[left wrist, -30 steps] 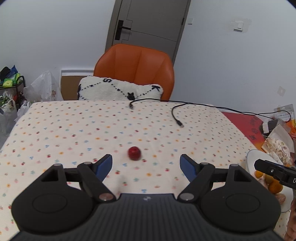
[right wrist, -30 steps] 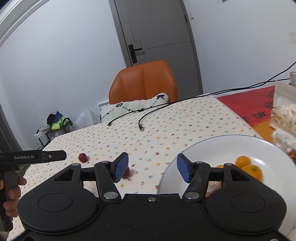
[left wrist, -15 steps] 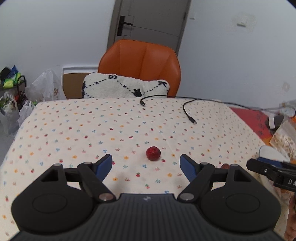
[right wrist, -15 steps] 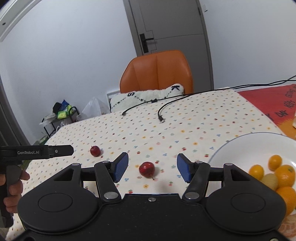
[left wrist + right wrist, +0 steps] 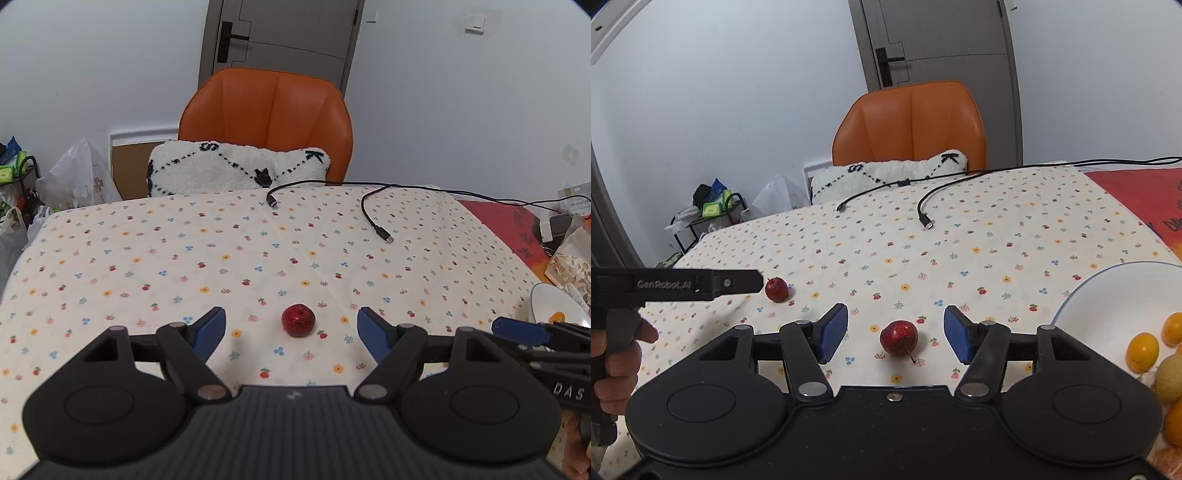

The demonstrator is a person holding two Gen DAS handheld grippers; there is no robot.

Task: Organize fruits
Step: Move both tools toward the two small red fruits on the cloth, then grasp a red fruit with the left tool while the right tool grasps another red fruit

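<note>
Right wrist view: right gripper (image 5: 895, 334) now centred on red fruit (image 5: 898, 337), jaws apart | left gripper (image 5: 291, 328) likewise framing second red fruit (image 5: 298, 320), apart | both ready to close; white plate (image 5: 1108, 295) next.

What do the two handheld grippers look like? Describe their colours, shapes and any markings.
Both are matte black plastic. The left gripper and the right gripper each have two round disc housings, angled linkage arms with silver pivot pins, and blue ribbed pads on the fingers. Seen from the side, the left gripper carries white "GenRobot.AI" lettering; the right shows "DAS". No cables are visible.
</note>
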